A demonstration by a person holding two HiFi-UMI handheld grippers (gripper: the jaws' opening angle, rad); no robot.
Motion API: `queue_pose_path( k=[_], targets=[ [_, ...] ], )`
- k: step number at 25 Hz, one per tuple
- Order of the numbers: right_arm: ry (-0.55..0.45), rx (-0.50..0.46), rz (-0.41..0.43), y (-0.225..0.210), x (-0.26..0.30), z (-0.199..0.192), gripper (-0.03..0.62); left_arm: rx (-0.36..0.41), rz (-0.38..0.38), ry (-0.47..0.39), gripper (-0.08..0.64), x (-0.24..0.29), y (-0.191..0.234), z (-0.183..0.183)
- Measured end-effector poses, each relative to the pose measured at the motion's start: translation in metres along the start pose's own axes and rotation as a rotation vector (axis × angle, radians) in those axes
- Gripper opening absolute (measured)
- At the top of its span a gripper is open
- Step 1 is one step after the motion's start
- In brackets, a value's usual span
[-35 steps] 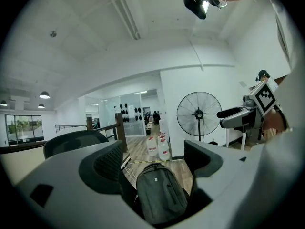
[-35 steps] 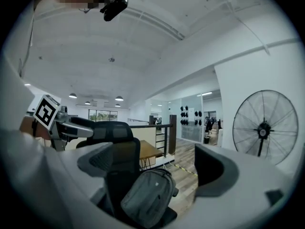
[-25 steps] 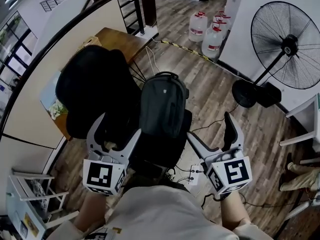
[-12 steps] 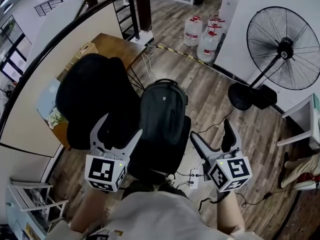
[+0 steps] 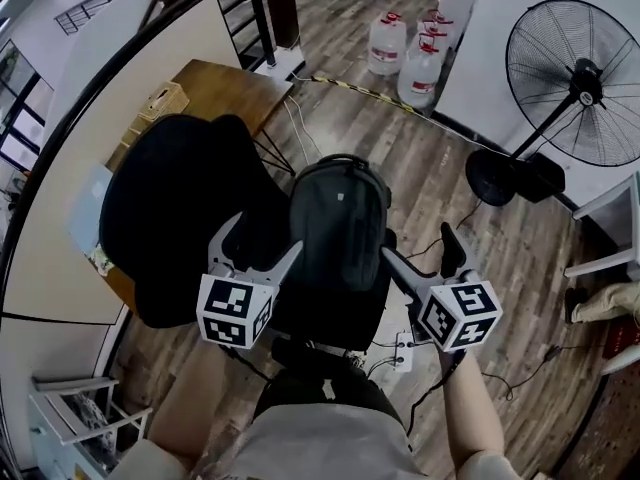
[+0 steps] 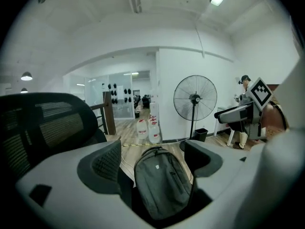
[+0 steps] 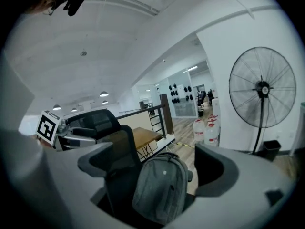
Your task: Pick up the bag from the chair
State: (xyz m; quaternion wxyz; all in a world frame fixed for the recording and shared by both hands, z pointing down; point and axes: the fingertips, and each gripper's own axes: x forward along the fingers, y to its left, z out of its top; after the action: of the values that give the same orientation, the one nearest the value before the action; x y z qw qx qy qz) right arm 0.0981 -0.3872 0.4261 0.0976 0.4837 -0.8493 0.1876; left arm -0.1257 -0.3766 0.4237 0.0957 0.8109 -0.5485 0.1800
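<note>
A pedestal fan stands on the plank floor to the right. Water jugs are grouped further back, and a wooden worktop sits behind the chair. A power strip with cables lies on the floor by the chair's base. The chair's black mesh backrest rises just left of the bag, close beside the left gripper. The bag is a grey woven backpack, rounded at the top, resting upright on the seat. The left gripper is held low at the bag's left and the right gripper at its right, both pointing forward. Each has its jaws wide apart and empty, clear of the bag.
</note>
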Motion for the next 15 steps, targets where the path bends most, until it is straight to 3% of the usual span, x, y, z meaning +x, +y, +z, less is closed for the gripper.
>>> queue_pose_path(
  k=[5, 8, 15],
  targets=[
    [0.038, 0.11, -0.026, -0.03, 0.054, -0.032, 0.538, -0.037, -0.024, 0.043, 0.407, 0.043, 0.022, -0.028],
    [0.077, 0.14, -0.053, -0.046, 0.083, -0.061, 0.535, -0.088, -0.064, 0.118, 0.407, 0.072, 0.025, -0.062],
    [0.168, 0.121, -0.084, -0.078, 0.144, -0.128, 0.511, -0.118, -0.083, 0.256, 0.407, 0.142, 0.034, -0.151]
  ],
)
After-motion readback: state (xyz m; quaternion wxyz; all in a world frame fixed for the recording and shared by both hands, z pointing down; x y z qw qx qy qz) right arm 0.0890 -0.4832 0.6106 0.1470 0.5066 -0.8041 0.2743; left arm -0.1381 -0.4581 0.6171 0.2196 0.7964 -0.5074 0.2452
